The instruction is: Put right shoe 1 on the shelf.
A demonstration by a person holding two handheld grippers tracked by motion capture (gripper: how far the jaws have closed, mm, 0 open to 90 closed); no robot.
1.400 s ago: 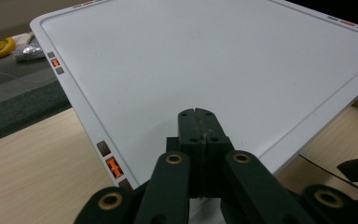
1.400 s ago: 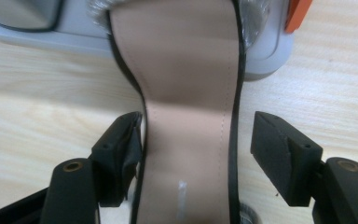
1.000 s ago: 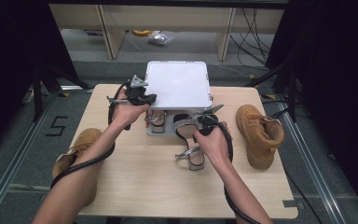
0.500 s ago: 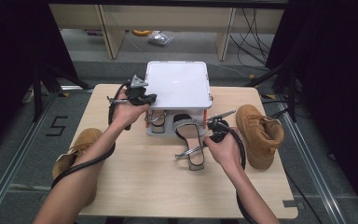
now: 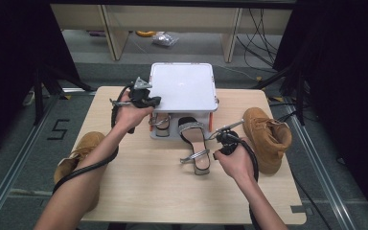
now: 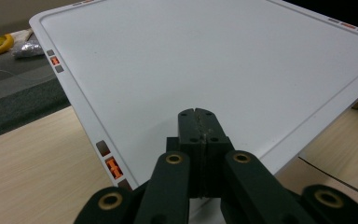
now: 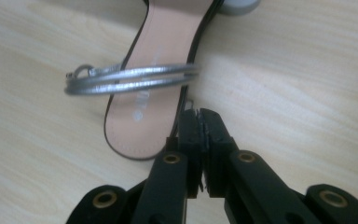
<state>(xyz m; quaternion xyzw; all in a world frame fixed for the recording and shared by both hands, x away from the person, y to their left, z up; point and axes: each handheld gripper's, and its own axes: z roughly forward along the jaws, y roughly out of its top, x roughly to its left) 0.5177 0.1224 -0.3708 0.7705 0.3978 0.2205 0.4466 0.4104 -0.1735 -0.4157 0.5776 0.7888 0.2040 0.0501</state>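
- The right hand-held gripper (image 5: 219, 135) hovers low over the desk (image 5: 139, 191), its jaws having just been closing and now pressed together with nothing between them.
- In the right gripper view, the closed jaw tips sit just beside the edge of a silver-strapped sandal (image 7: 142, 98), near its rounded end, and whether they touch its sole cannot be told.
- From the high view, that sandal (image 5: 195, 143) lies flat on the desk just left of the right hand-held gripper, one end tucked under the white rack (image 5: 182, 86).
- The left hand-held gripper (image 5: 159, 100) is held at the rack's left front corner, its jaws fully closed on nothing.
- In the left gripper view, the shut jaw tips lie over the white top panel (image 6: 214, 60) of the rack, near its front edge.
- A second sandal (image 5: 160, 123) sits under the rack, below the left hand-held gripper.
- A tan boot (image 5: 267, 136) stands on the desk to the right of the right hand (image 5: 235, 160), close by it.
- Another tan boot (image 5: 76, 155) shows at the desk's left edge.
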